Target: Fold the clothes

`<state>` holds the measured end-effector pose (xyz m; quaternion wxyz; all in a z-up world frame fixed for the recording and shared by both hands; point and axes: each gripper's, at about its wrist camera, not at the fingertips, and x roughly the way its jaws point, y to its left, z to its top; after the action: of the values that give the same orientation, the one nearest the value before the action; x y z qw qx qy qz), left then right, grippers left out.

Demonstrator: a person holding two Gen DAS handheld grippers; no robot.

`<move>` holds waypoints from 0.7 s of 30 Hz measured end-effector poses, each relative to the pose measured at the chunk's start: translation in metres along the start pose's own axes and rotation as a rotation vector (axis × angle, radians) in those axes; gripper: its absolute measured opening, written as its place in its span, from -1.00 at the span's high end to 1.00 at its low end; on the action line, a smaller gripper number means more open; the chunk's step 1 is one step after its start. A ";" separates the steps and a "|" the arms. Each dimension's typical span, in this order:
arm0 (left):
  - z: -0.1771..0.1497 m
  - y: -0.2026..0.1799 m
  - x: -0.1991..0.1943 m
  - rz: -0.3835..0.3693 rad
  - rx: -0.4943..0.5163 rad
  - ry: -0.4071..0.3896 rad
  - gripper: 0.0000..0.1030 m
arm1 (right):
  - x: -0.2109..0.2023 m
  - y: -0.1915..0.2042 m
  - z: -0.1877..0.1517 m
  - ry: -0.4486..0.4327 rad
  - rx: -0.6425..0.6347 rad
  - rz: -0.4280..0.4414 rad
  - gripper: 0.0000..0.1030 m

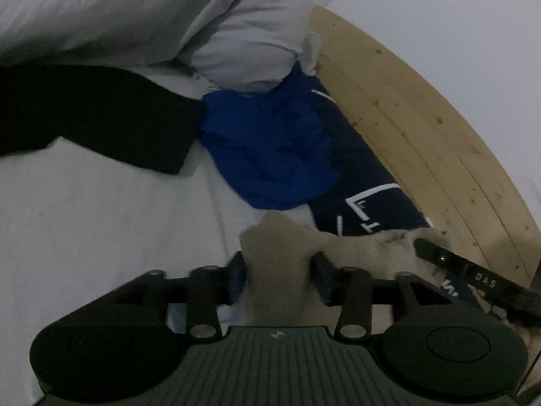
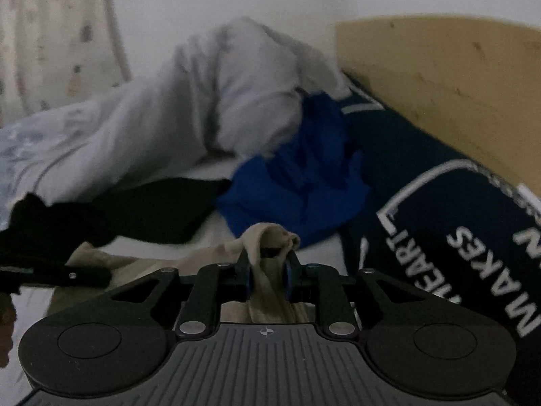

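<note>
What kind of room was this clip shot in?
Most likely a bedroom: the clothes lie on a white bed sheet, a rumpled grey duvet is heaped behind them, and a wooden bed frame runs along a plain white wall.

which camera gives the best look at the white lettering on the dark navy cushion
The right wrist view: the dark navy cushion with white lettering fills its right side, with "MAKES" readable. The left wrist view shows the cushion smaller, by the wooden headboard, with only fragments of lettering.

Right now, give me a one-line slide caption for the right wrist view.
Right tongs shut on a beige garment, blue clothes heaped ahead on the bed.
</note>
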<state>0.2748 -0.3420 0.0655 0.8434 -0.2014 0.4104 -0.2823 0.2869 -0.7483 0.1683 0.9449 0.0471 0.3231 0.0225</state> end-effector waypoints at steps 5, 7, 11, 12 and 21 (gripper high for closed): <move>-0.001 0.017 -0.006 0.018 0.011 -0.012 -0.28 | 0.008 0.001 -0.009 -0.063 0.007 -0.199 -0.12; -0.002 0.019 -0.014 0.036 0.027 -0.031 -0.37 | 0.005 0.002 -0.012 -0.110 0.006 -0.286 -0.25; 0.006 0.015 -0.035 0.109 0.064 -0.093 -0.61 | -0.007 0.010 -0.017 -0.153 -0.027 -0.454 -0.44; 0.009 0.014 -0.042 0.131 0.068 -0.117 -0.66 | -0.012 0.014 -0.018 -0.159 -0.046 -0.481 -0.50; 0.029 -0.009 -0.158 0.247 0.151 -0.289 -0.67 | -0.117 0.046 -0.012 -0.276 -0.144 -0.459 -0.78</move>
<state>0.2152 -0.2442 0.1791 0.9344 -0.1243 0.2844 -0.1746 0.1865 -0.7100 0.2345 0.9613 -0.0922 0.1909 -0.1759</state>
